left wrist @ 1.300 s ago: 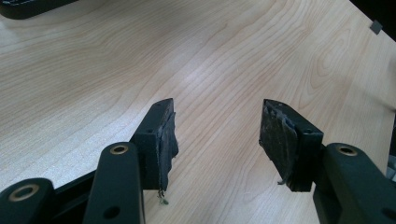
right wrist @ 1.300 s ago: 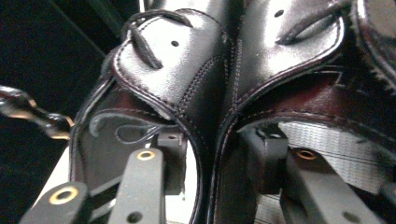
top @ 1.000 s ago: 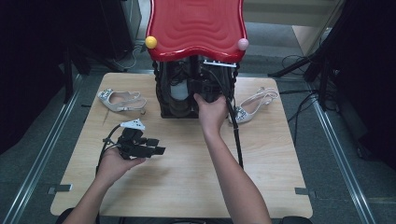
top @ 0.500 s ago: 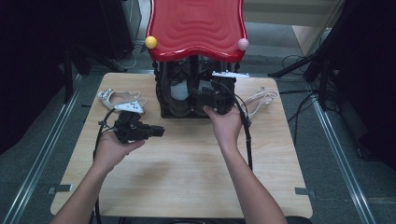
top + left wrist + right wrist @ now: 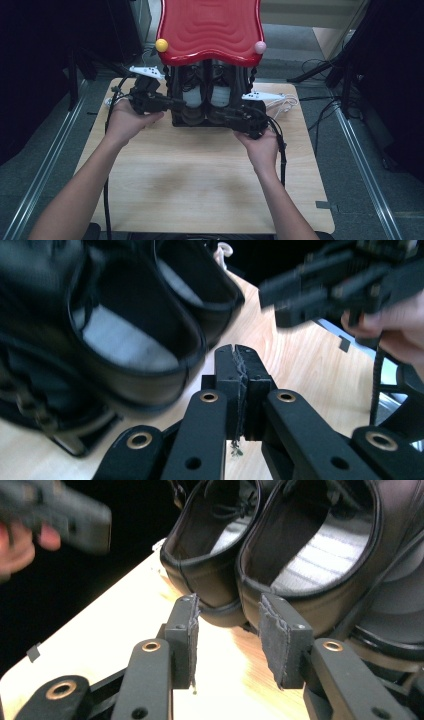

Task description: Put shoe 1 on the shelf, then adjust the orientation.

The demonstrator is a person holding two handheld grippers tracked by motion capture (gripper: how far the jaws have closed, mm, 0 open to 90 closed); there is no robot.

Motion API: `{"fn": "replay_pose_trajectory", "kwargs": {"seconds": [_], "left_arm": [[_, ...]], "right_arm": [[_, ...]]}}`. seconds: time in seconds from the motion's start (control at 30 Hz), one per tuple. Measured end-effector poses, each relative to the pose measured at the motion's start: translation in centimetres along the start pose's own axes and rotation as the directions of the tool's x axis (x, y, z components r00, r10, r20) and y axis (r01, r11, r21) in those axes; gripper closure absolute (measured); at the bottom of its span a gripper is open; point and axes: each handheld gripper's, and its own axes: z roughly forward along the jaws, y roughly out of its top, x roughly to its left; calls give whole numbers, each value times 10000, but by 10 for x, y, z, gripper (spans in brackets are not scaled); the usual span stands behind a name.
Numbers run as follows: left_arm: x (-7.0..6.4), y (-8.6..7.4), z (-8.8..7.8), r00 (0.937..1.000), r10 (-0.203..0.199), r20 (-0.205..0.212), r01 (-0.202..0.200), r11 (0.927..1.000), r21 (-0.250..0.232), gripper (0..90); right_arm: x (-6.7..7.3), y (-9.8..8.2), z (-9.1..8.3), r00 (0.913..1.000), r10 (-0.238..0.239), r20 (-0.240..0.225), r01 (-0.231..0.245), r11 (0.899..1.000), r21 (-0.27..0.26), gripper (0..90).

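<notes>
Your left gripper point(image 5: 239, 356) has just been closing and now has its jaws pressed together with nothing between them; it sits just beside the near black shoe point(image 5: 131, 335), whose open top lies to the left of the jaws in the left gripper view, with a second shoe point(image 5: 197, 277) beyond it. In the high view that gripper point(image 5: 181, 104) points in at the left side of the rack point(image 5: 210, 117) that holds the shoes under a red top point(image 5: 211, 26). Your right gripper point(image 5: 227, 630) has its jaws partly open and empty, the pads point(image 5: 272, 640) apart, just short of the heels of two black shoes standing side by side, one point(image 5: 212, 542) above the left jaw and one point(image 5: 320, 555) above the right. In the high view it point(image 5: 227, 118) points at the rack's lower right front, with your right hand point(image 5: 260, 147) behind it over the wooden surface point(image 5: 200, 180). A pale sandal point(image 5: 280, 102) lies on the surface past the right gripper, beside the rack. Your left hand point(image 5: 127, 122) holds its gripper near the surface's far left corner.
</notes>
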Motion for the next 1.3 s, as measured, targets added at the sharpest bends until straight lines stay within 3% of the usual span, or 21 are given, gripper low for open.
{"fn": "replay_pose_trajectory", "kwargs": {"seconds": [0.07, 0.17, 0.27, 0.47, 0.5, 0.53, 0.6, 0.73, 0.83, 0.87, 1.07, 1.2, 1.3], "left_arm": [[0, 18, 1, 9995, 297, -67, -297, 9996, 10, 900], [1, 29, 2, 9989, 447, -172, -447, 9990, 21, 900], [7, 48, 2, 9986, 519, -87, -520, 9985, -140, 900], [11, 72, 3, 9990, 440, -15, -440, 9984, -368, 900], [12, 84, 2, 9990, 439, -68, -442, 9977, -508, 900], [12, 84, 2, 9990, 439, -68, -442, 9977, -508, 900], [14, 101, 3, 9982, 500, -324, -515, 9976, -470, 900], [17, 120, 7, 9964, 649, -537, -671, 9970, -398, 900], [18, 128, 10, 9962, 650, -581, -674, 9969, -406, 900], [19, 131, 12, 9943, 849, -648, -876, 9954, -386, 900], [31, 146, 21, 9962, 475, -728, -521, 9967, -617, 900], [31, 153, 27, 9944, 608, -867, -657, 9963, -557, 900], [32, 155, 33, 9943, 570, -904, -615, 9970, -473, 900]], "right_arm": [[-3, -5, 1, 10000, 16, -66, -16, 9999, 100, 617], [-5, -10, 3, 10000, -37, -49, 37, 9998, 179, 632], [-6, -13, 6, 9995, -186, -238, 194, 9992, 343, 635], [-10, -16, 7, 9985, -33, -542, 54, 9992, 396, 668], [-12, -18, 9, 9980, -95, -619, 121, 9991, 406, 696], [-12, -18, 9, 9980, -95, -619, 121, 9991, 406, 696], [-15, -18, 11, 9985, -86, -539, 113, 9987, 498, 747], [-18, -19, 17, 9967, 13, -808, 35, 9983, 582, 864], [-20, -20, 22, 9966, -13, -821, 74, 9973, 737, 898], [-21, -20, 24, 9966, -46, -818, 113, 9965, 823, 900], [-21, -20, 36, 9972, -193, -716, 263, 9948, 986, 900], [-22, -20, 41, 9985, -293, -455, 336, 9947, 969, 900], [-24, -19, 44, 9983, -148, -570, 203, 9950, 983, 900]]}}
